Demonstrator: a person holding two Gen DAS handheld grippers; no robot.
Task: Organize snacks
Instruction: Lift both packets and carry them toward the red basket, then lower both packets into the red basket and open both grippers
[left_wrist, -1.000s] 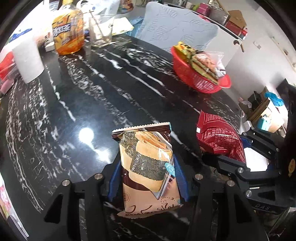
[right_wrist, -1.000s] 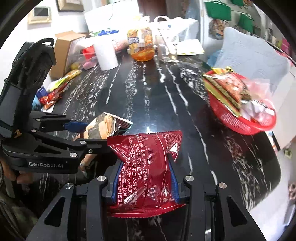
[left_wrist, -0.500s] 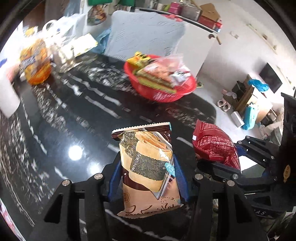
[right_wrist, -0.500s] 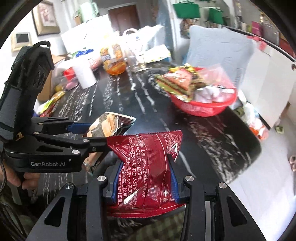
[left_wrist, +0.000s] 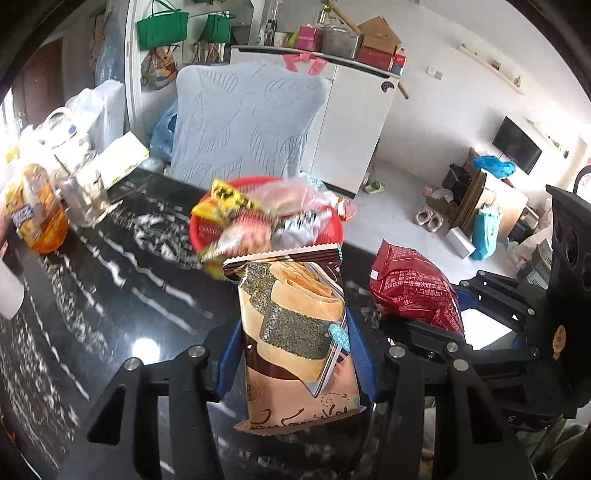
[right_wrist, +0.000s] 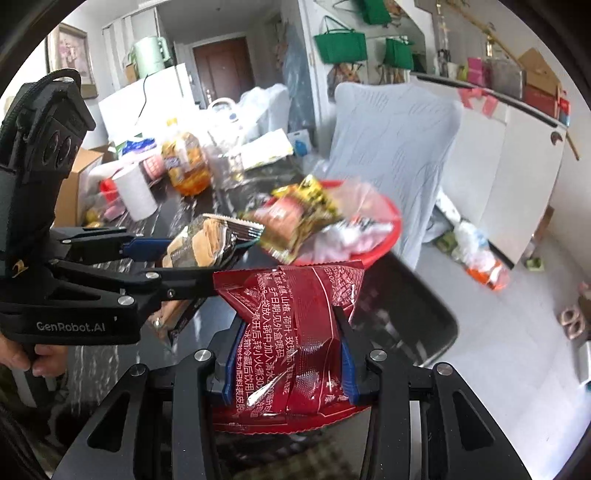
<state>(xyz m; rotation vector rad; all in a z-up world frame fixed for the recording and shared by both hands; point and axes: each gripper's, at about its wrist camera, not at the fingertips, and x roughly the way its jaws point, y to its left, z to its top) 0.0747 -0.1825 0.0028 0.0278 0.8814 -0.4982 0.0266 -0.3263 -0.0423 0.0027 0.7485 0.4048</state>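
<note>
My left gripper (left_wrist: 295, 350) is shut on a brown seaweed-roll snack packet (left_wrist: 295, 325) and holds it above the black marble table (left_wrist: 110, 295). My right gripper (right_wrist: 288, 350) is shut on a red snack packet (right_wrist: 295, 325), held beside the left one; the red packet also shows in the left wrist view (left_wrist: 413, 288). A red basket (left_wrist: 207, 230) filled with several snack packets stands just beyond both packets near the table's far edge; it also shows in the right wrist view (right_wrist: 391, 221). The left gripper with its brown packet (right_wrist: 207, 247) shows at the left of the right wrist view.
An orange drink bottle (left_wrist: 37, 214), a glass (left_wrist: 85, 192), a white paper roll (right_wrist: 135, 192) and bags crowd the table's far left. A chair with a light blue cover (left_wrist: 251, 122) stands behind the basket. The table edge (right_wrist: 443, 317) drops to the floor at right.
Both grippers have lifted and swung toward the red basket with their packets; the basket now sits much closer, directly beyond the packets.
</note>
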